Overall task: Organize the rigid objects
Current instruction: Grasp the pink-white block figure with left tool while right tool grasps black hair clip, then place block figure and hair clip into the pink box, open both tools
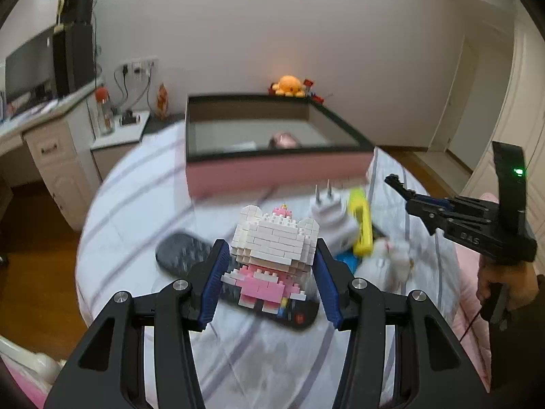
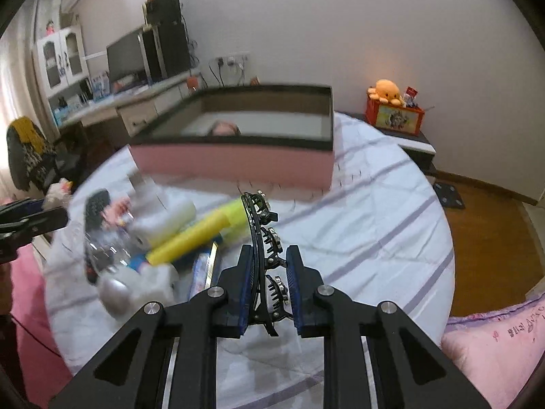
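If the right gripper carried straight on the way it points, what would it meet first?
Probably the near pink wall of the open box. The right gripper, shut on a black hair clip, aims across bare bedsheet toward it, though depth is unclear.

A striped white sheet [image 2: 374, 204] carries a pink box [image 2: 235, 163], remote [image 1: 180, 252] and yellow tube [image 2: 201, 231].

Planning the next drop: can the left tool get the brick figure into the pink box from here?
Probably yes. The left tool grips the brick figure clear of the remote. The pink box sits straight ahead, open-topped. The right tool is off to the side, not in the path.
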The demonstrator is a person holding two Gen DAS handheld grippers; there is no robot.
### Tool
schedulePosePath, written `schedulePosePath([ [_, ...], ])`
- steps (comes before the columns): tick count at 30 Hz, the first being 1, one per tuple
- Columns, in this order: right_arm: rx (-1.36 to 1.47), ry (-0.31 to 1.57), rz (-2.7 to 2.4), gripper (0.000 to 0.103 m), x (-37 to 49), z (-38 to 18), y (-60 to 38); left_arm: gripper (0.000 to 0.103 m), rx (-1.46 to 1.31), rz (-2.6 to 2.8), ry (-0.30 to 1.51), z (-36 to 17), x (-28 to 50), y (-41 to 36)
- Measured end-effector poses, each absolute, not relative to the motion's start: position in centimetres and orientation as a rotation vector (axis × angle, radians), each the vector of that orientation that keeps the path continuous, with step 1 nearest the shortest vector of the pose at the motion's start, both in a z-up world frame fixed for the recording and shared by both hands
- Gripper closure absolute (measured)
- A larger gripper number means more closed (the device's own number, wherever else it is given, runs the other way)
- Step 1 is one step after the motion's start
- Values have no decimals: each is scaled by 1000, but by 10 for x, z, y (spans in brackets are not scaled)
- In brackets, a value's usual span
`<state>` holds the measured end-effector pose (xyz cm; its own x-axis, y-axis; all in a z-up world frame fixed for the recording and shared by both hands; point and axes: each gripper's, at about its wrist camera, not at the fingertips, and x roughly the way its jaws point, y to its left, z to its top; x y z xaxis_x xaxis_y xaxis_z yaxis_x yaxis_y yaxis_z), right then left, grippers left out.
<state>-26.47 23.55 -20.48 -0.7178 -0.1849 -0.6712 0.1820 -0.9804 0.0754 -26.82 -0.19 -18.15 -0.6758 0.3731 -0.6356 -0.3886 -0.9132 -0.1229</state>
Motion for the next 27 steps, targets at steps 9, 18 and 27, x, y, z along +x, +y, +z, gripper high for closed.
schedulePosePath([
  [9,901,-2,-2744,84,-280,-158,230,53,-804,2589,102,-132,-304,19],
  [18,845,39,-2731,83,-331,-141,224,53,-771,2601,159,-112,-374,38],
  [27,940,52,-2744,83,-408,-161,225,53,-972,2615,201,-147,-460,41],
])
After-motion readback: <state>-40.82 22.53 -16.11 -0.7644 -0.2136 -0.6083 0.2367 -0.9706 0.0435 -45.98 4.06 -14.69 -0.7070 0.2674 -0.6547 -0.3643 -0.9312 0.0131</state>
